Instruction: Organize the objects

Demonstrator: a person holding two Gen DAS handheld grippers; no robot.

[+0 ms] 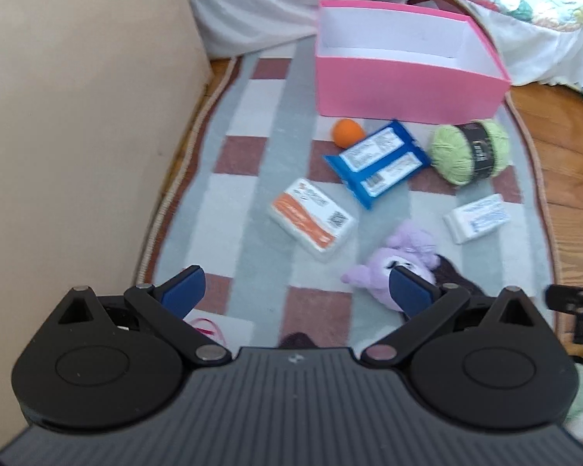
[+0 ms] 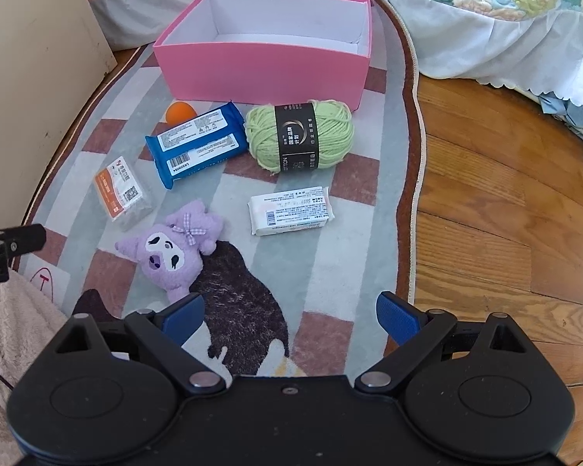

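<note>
Box [image 2: 264, 70]: pink card, rectangular, open-topped, white inside, nothing seen in it; stands at the rug's far end, near the bed.
Left gripper [image 1: 295, 291]: blue pads spread wide, holding nothing, above the rug; the right pad overlaps the plush in view, contact unclear.
Right gripper [image 2: 291, 312]: blue ribbed pads wide apart, nothing between them, touching nothing.
Rug [image 2: 330, 213]: short pile, grey, white and brown checks, dark animal figure, on wood floor.
Yarn [image 2: 299, 136]: soft green skein, black paper band, just before the box.
Blue pack [image 2: 196, 143]: glossy wrapper with white labels, beside the yarn.
Ball [image 2: 179, 112]: small, orange, smooth, between blue pack and box.
Orange pack [image 2: 122, 194]: clear film, orange label.
White pack [image 2: 291, 209]: flat, printed.
Plush [image 2: 175, 248]: fuzzy purple, gingham bow, lying nearest the grippers.
</note>
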